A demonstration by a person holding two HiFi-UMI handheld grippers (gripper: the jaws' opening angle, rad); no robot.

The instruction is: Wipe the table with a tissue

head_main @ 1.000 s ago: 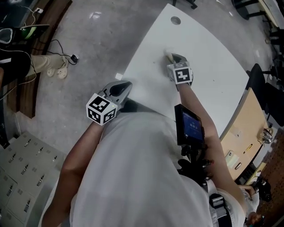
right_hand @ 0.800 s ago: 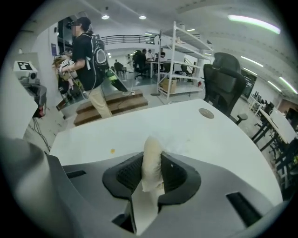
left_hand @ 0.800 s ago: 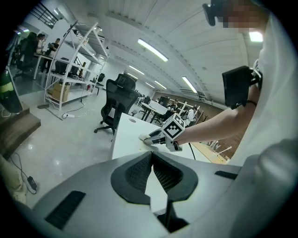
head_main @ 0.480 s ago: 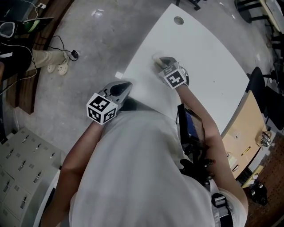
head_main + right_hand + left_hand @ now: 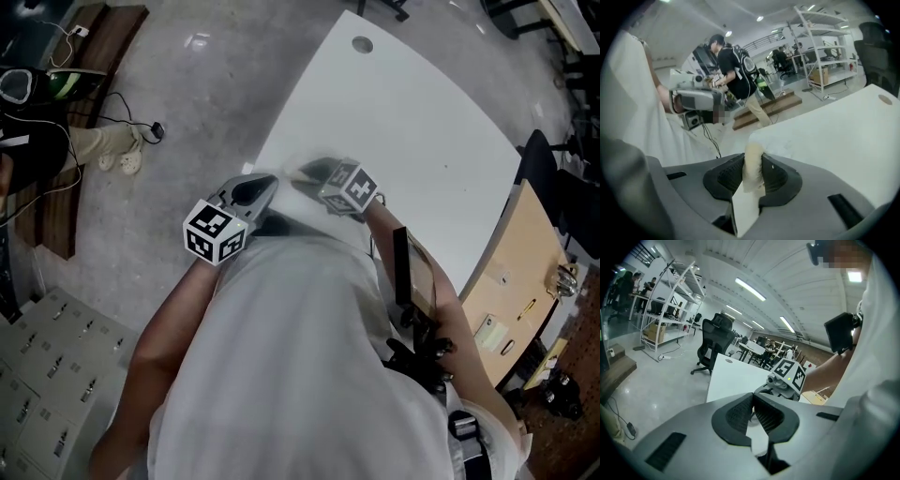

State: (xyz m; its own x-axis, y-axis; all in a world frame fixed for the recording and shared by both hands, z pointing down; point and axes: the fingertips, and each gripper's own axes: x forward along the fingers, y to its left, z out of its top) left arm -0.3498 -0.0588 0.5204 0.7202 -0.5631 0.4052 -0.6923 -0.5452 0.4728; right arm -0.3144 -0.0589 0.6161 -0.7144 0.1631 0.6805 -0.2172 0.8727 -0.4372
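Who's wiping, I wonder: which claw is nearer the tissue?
Right. The right claw is shut on the tissue over the table; the left claw hangs beside it, empty.

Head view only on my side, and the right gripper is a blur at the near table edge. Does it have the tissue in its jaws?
Observer: Yes. The right gripper view shows the right gripper shut on the tissue, a cream wad pinched between both pads and poking out past the tips.
Operator: Left one carrying anything?
Observer: No. In the left gripper view the left gripper has its jaw tips together with nothing between them.
Operator: Anyone close to the table?
Observer: The right gripper view shows a person in a black top standing on the floor beyond the corner of the table.
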